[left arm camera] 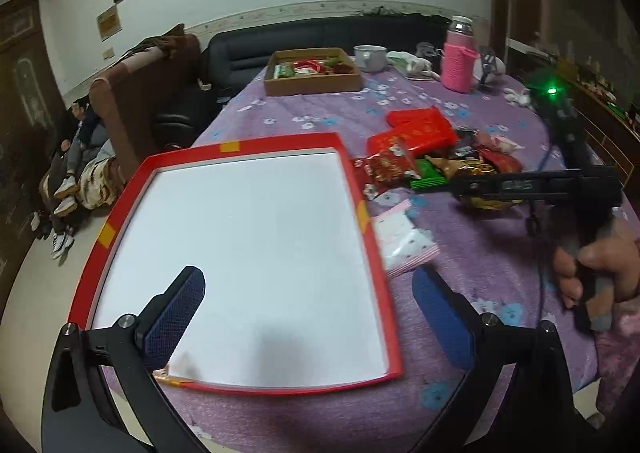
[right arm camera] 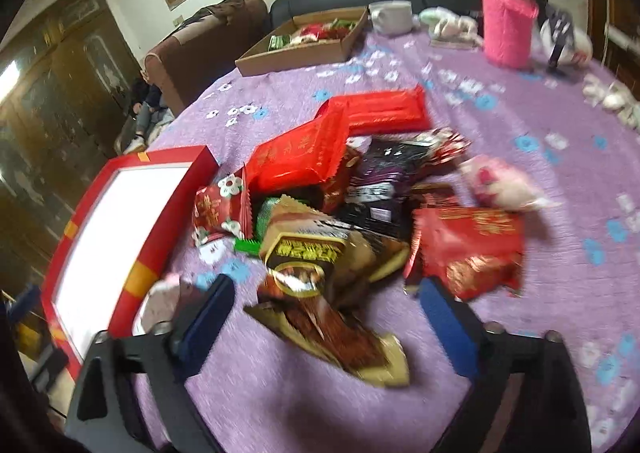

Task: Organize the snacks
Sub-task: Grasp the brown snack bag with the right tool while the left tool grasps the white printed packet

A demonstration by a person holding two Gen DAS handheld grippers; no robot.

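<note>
A pile of snack packets (right arm camera: 360, 181) in red, black, green and brown wrappers lies on the purple flowered tablecloth (right arm camera: 520, 133). My right gripper (right arm camera: 326, 313) hangs low over its near edge, open, with a brown-gold packet (right arm camera: 344, 337) between the blue fingers and touching neither pad. The left wrist view shows the same pile (left arm camera: 424, 157), with the right gripper's black body (left arm camera: 532, 185) reaching over it from a hand (left arm camera: 600, 265). My left gripper (left arm camera: 308, 313) is open and holds nothing, above a red-rimmed tray (left arm camera: 352, 189) with a white bottom.
A cardboard box (left arm camera: 312, 83) holding snacks stands at the far side, with a white mug (left arm camera: 370, 55) and a pink-sleeved flask (left arm camera: 458, 61) to its right. Pink-and-white packets (left arm camera: 404, 241) lie by the tray's right rim. A sofa and seated people are beyond the table's left edge.
</note>
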